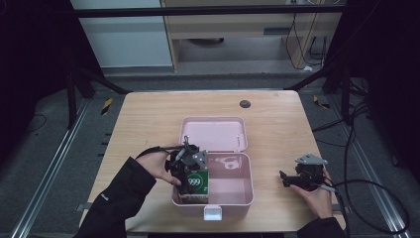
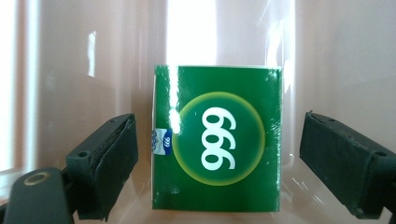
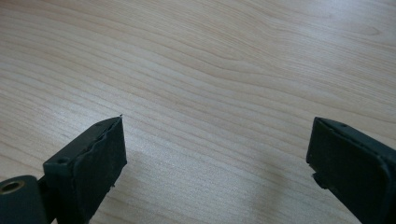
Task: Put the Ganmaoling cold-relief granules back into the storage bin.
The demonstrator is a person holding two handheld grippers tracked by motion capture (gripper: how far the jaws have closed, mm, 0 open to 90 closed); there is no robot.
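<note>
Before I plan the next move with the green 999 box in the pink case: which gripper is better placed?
Left. The left gripper hangs over the pink case, open jaws flanking the green 999 box without touching. The right gripper sits apart on the wooden table.

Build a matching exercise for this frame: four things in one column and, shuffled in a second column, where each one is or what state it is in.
Things:
1. green box
2. pink case
3. left claw
4. right claw

Places or states:
A. open above bare wooden table, nothing between the jaws
B. lid thrown back flat on the table
C. standing in the near left corner of the case
D. open astride the box, pads clear of its sides

Pairs: 1-C, 2-B, 3-D, 4-A
</note>
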